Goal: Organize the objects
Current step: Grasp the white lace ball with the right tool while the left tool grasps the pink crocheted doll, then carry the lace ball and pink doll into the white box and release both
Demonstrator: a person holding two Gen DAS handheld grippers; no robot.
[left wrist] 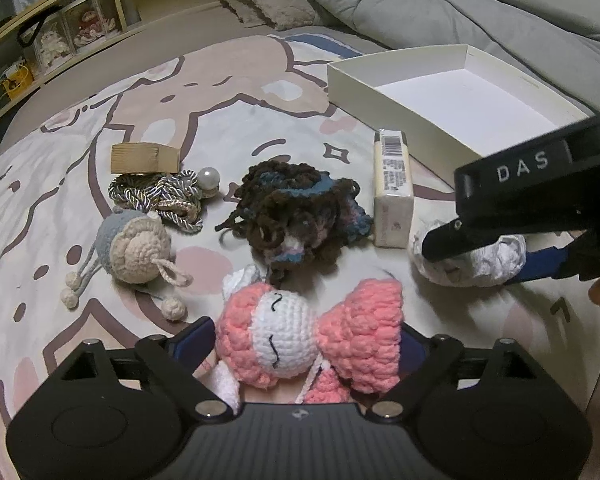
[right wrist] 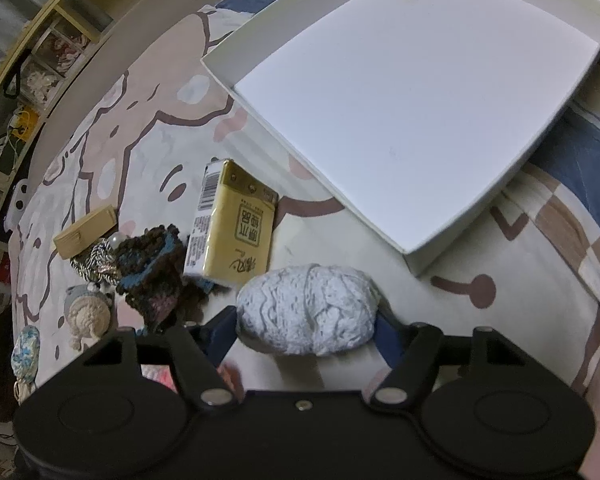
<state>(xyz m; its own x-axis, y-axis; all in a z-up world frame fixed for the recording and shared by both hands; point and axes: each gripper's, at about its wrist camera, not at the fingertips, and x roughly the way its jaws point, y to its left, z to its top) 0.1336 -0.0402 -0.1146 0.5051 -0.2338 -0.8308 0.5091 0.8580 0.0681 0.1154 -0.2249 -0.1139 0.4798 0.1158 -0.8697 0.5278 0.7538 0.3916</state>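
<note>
Two hand-held grippers worked over a cartoon-print bedspread (left wrist: 228, 120) strewn with small objects. The left gripper (left wrist: 306, 344) had its jaws on either side of a pink crochet doll (left wrist: 300, 340), whose long axis ran crosswise from finger to finger; the blue pads seemed to meet its sides, though a firm grip could not be confirmed. The right gripper (right wrist: 306, 320) bracketed a white crochet ball (right wrist: 306, 308), also lying crosswise, with both pads touching its ends, apparently grasping it. An empty white box (right wrist: 416, 268) sat ahead and slightly right of the right jaws, much nearer that hand. A yellow tissue pack (right wrist: 236, 232) lay ahead-left of those jaws, just beyond the ball.
</note>
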